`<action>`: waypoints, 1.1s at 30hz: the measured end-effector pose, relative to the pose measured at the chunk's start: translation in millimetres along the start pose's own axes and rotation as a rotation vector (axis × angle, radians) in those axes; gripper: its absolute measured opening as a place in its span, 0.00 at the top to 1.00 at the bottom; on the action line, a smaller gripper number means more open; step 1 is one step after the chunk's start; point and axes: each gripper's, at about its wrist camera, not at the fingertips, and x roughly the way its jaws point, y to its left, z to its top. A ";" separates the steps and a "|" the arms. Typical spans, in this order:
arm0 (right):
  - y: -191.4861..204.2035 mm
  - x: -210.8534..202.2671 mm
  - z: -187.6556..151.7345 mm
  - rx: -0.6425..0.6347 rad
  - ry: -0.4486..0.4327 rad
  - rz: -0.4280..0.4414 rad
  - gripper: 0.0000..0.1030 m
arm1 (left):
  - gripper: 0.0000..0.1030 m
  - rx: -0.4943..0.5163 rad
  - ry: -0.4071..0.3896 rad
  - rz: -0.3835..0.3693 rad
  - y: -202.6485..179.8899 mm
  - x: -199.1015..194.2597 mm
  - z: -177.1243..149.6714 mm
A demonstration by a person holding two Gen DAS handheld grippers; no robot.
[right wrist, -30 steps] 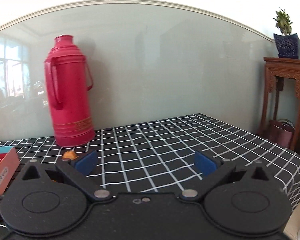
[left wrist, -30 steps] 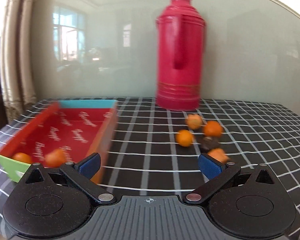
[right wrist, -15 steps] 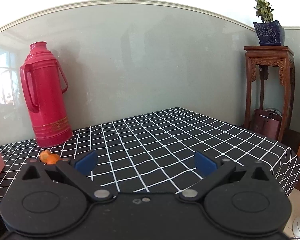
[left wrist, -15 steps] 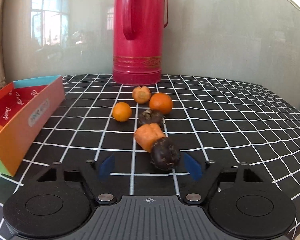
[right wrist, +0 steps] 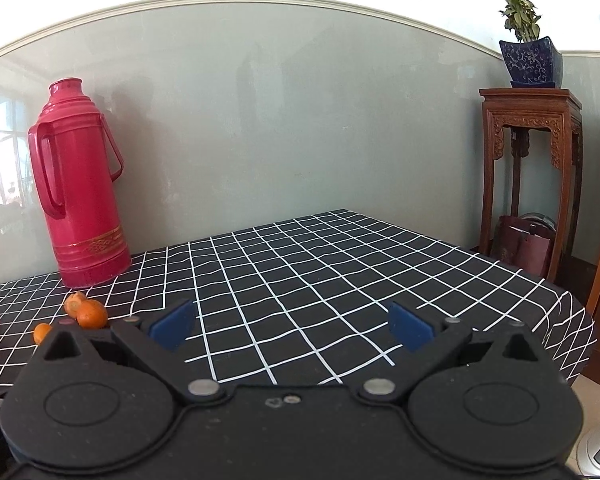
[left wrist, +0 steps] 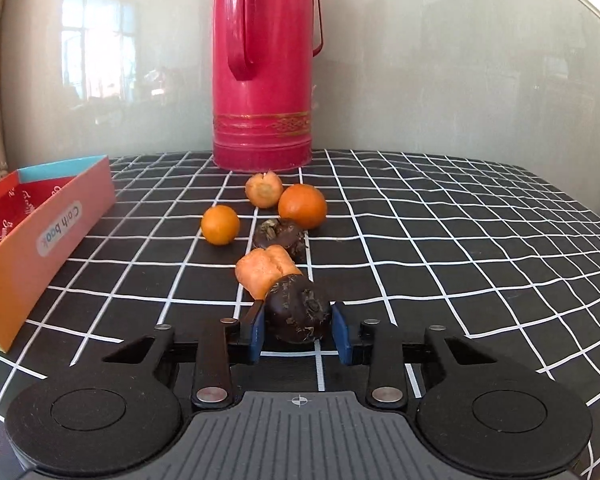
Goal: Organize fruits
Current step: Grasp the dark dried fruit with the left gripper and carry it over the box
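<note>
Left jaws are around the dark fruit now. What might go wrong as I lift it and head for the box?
1. The dark fruit touches the orange lump behind it; lifting may drag or roll that lump.
2. The left gripper holds the round, bumpy fruit only at its sides with the pad tips, so it may slip out.
3. The box wall stands tall at left; a low carry might hit it.
</note>
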 end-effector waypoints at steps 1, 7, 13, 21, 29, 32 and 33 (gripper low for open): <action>0.6 -0.1 0.4 0.001 -0.001 0.002 0.06 | 0.66 0.009 -0.018 0.011 0.2 -3.8 -0.5; 10.1 -3.3 2.0 -0.011 -0.018 0.001 0.06 | 0.66 0.050 -0.131 0.075 14.9 -22.8 6.7; 23.7 -3.3 2.4 -0.021 -0.013 0.034 0.06 | 0.66 0.005 -0.196 0.195 64.3 -34.0 25.8; 53.6 -1.5 -0.8 -0.065 0.004 0.095 0.06 | 0.66 -0.170 -0.130 0.381 165.9 -28.9 46.4; 97.1 8.1 -9.7 -0.126 0.066 0.224 0.06 | 0.66 -0.262 0.001 0.485 227.1 -16.0 43.8; 115.6 16.8 -13.7 -0.137 0.111 0.271 0.06 | 0.43 -0.316 0.035 0.471 243.0 -13.6 41.8; 121.2 20.3 -15.3 -0.141 0.126 0.286 0.06 | 0.26 -0.323 0.027 0.464 245.5 -16.7 41.2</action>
